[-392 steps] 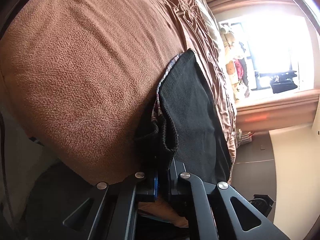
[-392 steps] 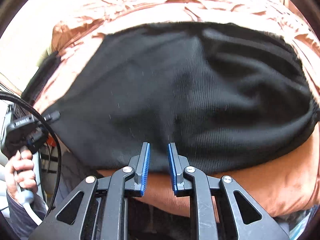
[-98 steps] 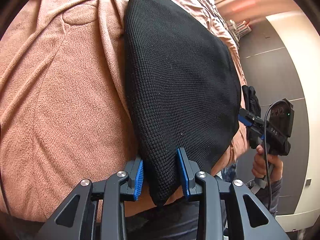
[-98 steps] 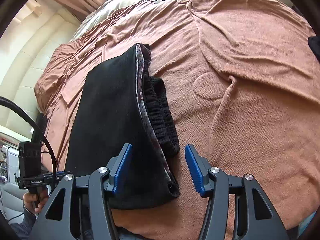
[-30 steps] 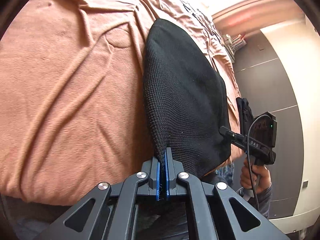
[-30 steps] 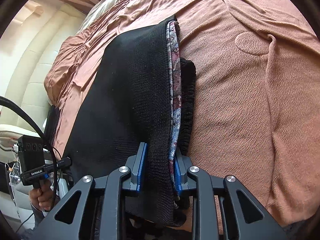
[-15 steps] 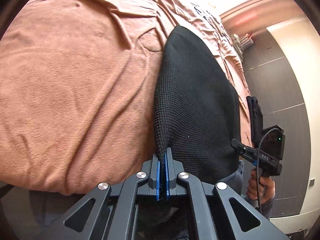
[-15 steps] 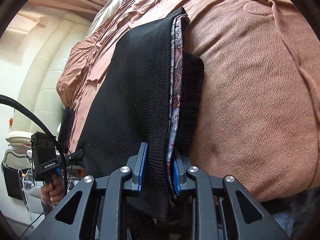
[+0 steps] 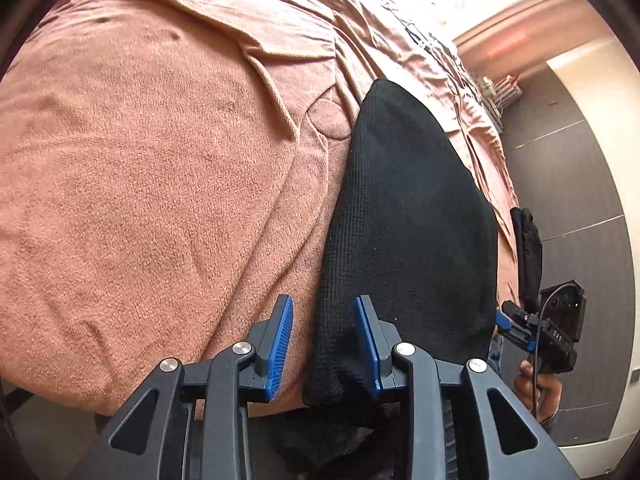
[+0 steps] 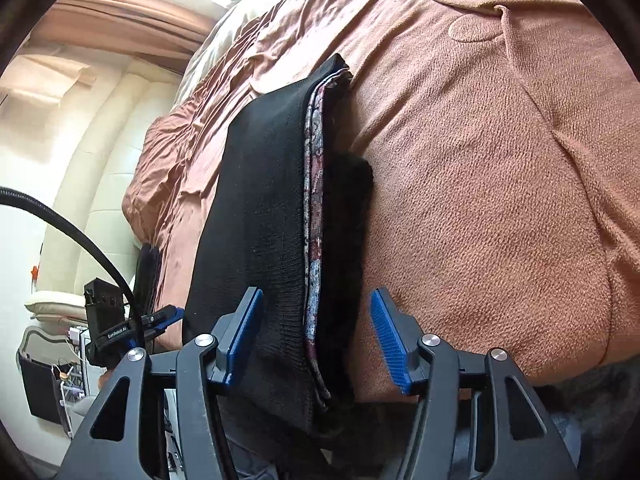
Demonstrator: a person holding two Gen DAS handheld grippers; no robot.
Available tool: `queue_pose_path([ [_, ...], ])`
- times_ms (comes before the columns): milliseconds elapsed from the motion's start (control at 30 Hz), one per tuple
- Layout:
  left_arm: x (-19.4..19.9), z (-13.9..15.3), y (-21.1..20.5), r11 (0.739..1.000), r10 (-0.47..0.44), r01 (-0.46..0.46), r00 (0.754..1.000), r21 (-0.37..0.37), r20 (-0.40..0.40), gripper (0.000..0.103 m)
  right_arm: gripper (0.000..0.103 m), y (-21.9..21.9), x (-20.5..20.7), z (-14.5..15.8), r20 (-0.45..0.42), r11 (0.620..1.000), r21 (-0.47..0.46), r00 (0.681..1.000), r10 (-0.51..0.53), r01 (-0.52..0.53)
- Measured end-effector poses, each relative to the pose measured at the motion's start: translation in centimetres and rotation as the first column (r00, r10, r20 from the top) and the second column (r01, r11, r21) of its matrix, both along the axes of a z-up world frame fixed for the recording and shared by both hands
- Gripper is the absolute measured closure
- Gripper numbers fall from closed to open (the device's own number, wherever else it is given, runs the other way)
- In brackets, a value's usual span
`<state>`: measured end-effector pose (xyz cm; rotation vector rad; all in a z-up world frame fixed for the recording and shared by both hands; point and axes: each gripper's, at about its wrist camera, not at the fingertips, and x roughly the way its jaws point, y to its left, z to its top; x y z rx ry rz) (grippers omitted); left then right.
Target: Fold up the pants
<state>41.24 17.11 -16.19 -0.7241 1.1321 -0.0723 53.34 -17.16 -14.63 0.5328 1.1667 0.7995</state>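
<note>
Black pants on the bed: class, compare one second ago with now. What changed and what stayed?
Both grippers let go: the left gripper and right gripper have just been opening around the pants, no longer pinching them. The pants stay folded on the brown blanket.

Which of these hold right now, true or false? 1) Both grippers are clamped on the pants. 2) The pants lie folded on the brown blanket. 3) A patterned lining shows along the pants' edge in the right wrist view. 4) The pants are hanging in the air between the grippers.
1) False. The left gripper and the right gripper have just been opening; the black pants sit between the pads, unpressed.
2) True. They rest folded on the brown blanket.
3) True. The patterned lining runs along the folded edge.
4) False. They lie flat on the blanket.
</note>
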Motion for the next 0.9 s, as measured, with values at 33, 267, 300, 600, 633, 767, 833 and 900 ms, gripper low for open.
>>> queue_pose_path([
  [33,0.2,0.0,0.0,1.0,-0.003,0.003,1.0,0.002,0.002,0.069,0.049,-0.2,-0.3,-0.2,-0.002,1.0,0.008,1.0,0.002,-0.002],
  [267,1.1,-0.8,-0.1,1.0,-0.024,0.024,1.0,-0.005,-0.003,0.066,0.049,1.2,-2.5,-1.7,-0.017,0.997,-0.005,0.997,0.072,-0.072],
  [300,1.1,-0.8,-0.2,1.0,-0.028,0.028,1.0,-0.006,-0.002,0.066,0.055,1.3,-2.4,-1.9,-0.018,0.997,-0.007,0.997,0.072,-0.072],
  [600,1.4,-0.7,-0.7,0.999,-0.054,0.054,0.998,-0.004,0.01,0.066,0.096,2.6,-2.9,-3.3,-0.089,0.996,0.056,0.993,0.075,-0.07],
  [633,1.4,-0.7,-0.8,0.998,-0.058,0.058,0.998,-0.003,0.01,0.066,0.096,2.5,-3.0,-3.3,-0.087,0.996,0.052,0.993,0.079,-0.075],
  [767,1.5,-0.7,-1.0,0.997,-0.075,0.075,0.997,0.004,0.007,0.066,0.096,2.5,-3.6,-3.3,-0.086,0.994,0.047,0.991,0.103,-0.099],
  [833,1.6,-0.7,-1.0,0.997,-0.081,0.081,0.997,0.006,0.01,0.066,0.096,2.4,-3.7,-3.5,-0.09,0.994,0.037,0.99,0.107,-0.104],
  [900,1.9,-0.7,-0.9,0.996,-0.085,0.085,0.996,0.006,0.01,0.066,0.096,2.2,-3.5,-3.6,-0.1,0.993,0.036,0.988,0.117,-0.114],
])
